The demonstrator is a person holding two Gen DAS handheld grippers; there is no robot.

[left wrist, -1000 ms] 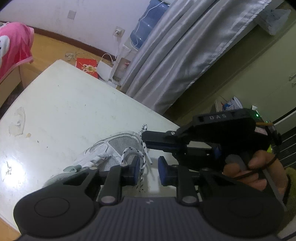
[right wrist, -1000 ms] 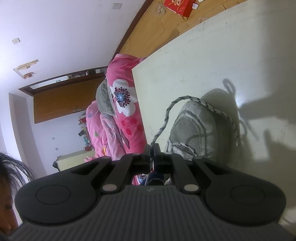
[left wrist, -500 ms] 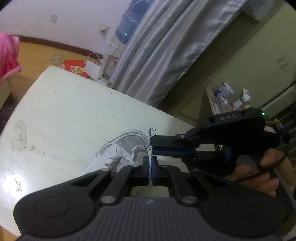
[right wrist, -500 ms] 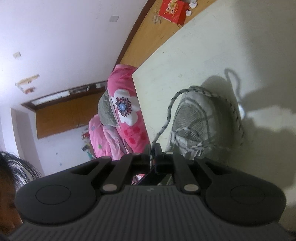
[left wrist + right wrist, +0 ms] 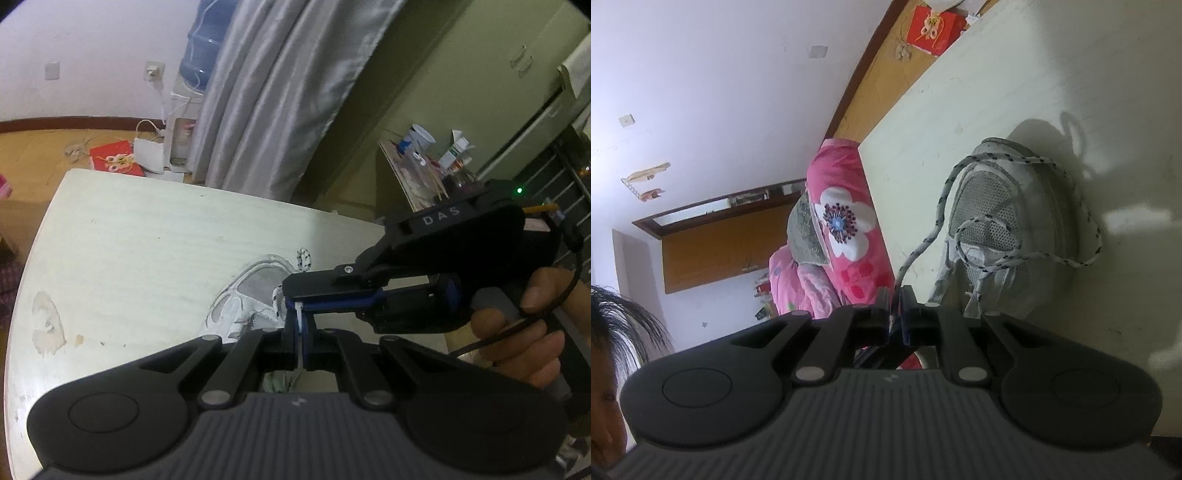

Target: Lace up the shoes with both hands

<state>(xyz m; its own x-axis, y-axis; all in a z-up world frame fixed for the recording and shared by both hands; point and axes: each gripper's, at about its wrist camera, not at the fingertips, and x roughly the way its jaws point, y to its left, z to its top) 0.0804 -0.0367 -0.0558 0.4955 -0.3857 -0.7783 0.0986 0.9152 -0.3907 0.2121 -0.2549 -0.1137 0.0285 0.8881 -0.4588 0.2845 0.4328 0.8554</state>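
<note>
A grey-white mesh sneaker [image 5: 1008, 229] lies on the pale table [image 5: 997, 92], its toe pointing away from me. Its speckled white shoelace [image 5: 942, 206] loops over the toe and runs back into my right gripper [image 5: 895, 306], which is shut on it with the jaws a sliver apart. In the left wrist view my left gripper [image 5: 300, 332] is shut on a white stretch of lace just above the sneaker [image 5: 255, 284]. The right gripper [image 5: 290, 299] reaches in from the right, its tips almost touching the left one's. A lace loop [image 5: 303, 258] sticks up behind.
Pink flowered bedding [image 5: 846, 229] lies beyond the table's left edge. A grey curtain [image 5: 277, 92], a water dispenser [image 5: 184, 110] and a cluttered side shelf [image 5: 432, 155] stand past the far edge. A person's hand [image 5: 532, 332] holds the right gripper.
My left gripper went from open beside the lace to shut on it, and its view rolled. The right gripper drew back slightly with the lace, its jaws easing a little.
</note>
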